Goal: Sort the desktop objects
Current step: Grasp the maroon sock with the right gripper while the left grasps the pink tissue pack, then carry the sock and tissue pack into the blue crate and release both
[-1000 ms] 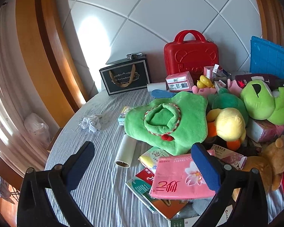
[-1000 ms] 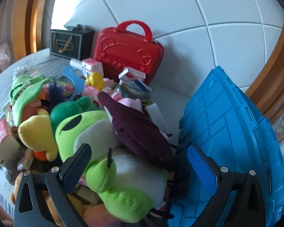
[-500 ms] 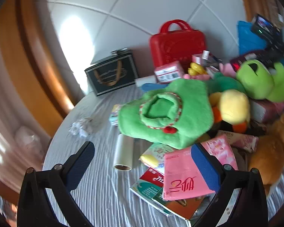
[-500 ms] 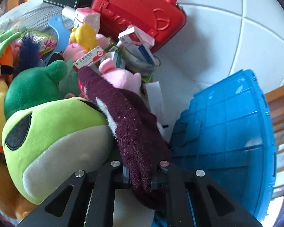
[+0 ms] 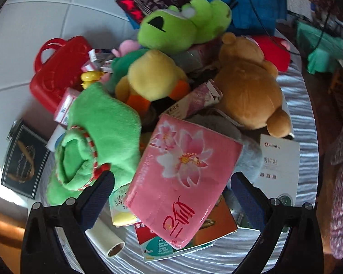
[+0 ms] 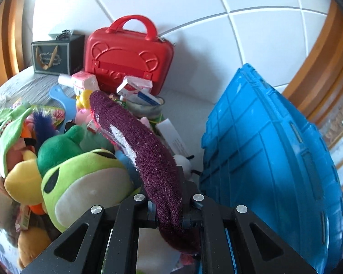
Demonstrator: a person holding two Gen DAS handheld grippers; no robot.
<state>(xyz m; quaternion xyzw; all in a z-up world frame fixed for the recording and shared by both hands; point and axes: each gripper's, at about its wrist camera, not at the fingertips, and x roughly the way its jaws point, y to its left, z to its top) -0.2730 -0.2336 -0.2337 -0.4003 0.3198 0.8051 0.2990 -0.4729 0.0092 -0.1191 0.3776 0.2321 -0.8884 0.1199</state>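
My right gripper (image 6: 169, 212) is shut on a maroon knit sock (image 6: 139, 141) and holds it lifted over the toy pile, beside the blue plastic crate (image 6: 269, 150). My left gripper (image 5: 171, 194) is open, its jaws on either side of a pink tissue pack (image 5: 183, 180) that lies on a stack of boxes. Around it lie a green plush hat (image 5: 96, 141), a yellow duck plush (image 5: 153, 77), a brown bear plush (image 5: 247, 86) and a lime frog plush (image 5: 183, 27), which also shows in the right wrist view (image 6: 84, 182).
A red toy suitcase (image 6: 128, 54) and a dark gift box (image 6: 54, 57) stand against the white wall. A paper roll (image 5: 105, 239), a white leaflet (image 5: 279, 166) and medicine boxes (image 6: 137, 89) lie on the grey cloth table (image 5: 295, 105).
My right gripper has closed on the maroon sock and lifted it off the plush pile. My left gripper has swung right and moved in over the pink tissue pack.
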